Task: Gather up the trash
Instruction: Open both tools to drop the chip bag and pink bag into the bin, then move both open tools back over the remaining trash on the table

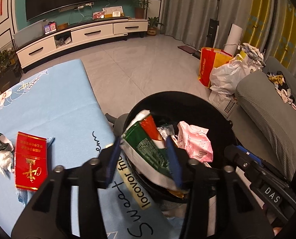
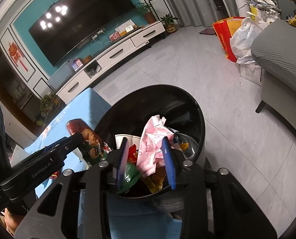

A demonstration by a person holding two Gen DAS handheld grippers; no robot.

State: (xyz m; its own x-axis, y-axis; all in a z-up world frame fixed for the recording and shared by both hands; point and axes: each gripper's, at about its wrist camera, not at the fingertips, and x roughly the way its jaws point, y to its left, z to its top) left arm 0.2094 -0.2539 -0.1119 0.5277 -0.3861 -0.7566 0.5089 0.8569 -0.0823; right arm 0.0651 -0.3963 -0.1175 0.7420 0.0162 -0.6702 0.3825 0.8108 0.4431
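A black round trash bin (image 1: 217,111) stands on the floor beside the blue-clothed table (image 1: 54,107); it also shows in the right wrist view (image 2: 195,107). My left gripper (image 1: 143,159) is over the bin's near rim, with a green, red and white snack wrapper (image 1: 146,145) between its blue pads, jaws fairly wide. My right gripper (image 2: 146,159) hangs over the bin with a pink and white wrapper (image 2: 152,145) between its pads. Other wrappers lie inside the bin. On the table lie a red packet (image 1: 31,163) and crumpled white and green trash (image 1: 0,151).
A grey sofa (image 1: 267,107) stands right of the bin. Red and white bags (image 1: 217,69) sit on the floor behind it. A white TV cabinet (image 1: 84,35) runs along the far wall. Grey tiled floor lies between.
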